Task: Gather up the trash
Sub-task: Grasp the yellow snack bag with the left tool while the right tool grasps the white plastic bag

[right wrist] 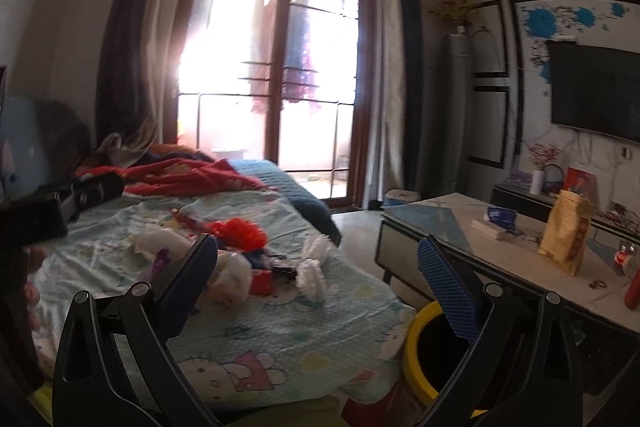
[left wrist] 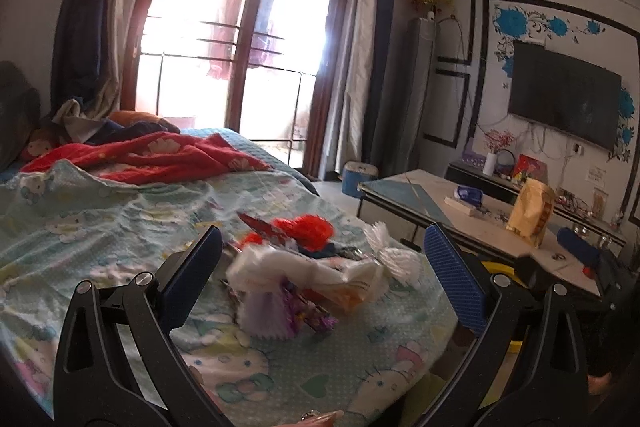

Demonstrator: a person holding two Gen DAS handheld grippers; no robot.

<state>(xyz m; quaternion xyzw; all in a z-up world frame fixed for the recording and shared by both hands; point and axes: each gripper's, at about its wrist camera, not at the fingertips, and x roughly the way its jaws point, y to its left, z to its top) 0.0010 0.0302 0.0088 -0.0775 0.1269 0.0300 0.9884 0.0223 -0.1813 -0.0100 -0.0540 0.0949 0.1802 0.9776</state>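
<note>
A loose heap of trash [left wrist: 304,267] lies on the bed [left wrist: 120,227]: crumpled white tissue, a red fluffy clump [left wrist: 308,227], purple and orange wrappers. The left tongs [left wrist: 320,283] stand spread around it, empty. At four o'clock of the heap, the right tongs [right wrist: 320,279] gape too, above a yellow-rimmed bin [right wrist: 420,359] beside the bench [right wrist: 500,251].
</note>
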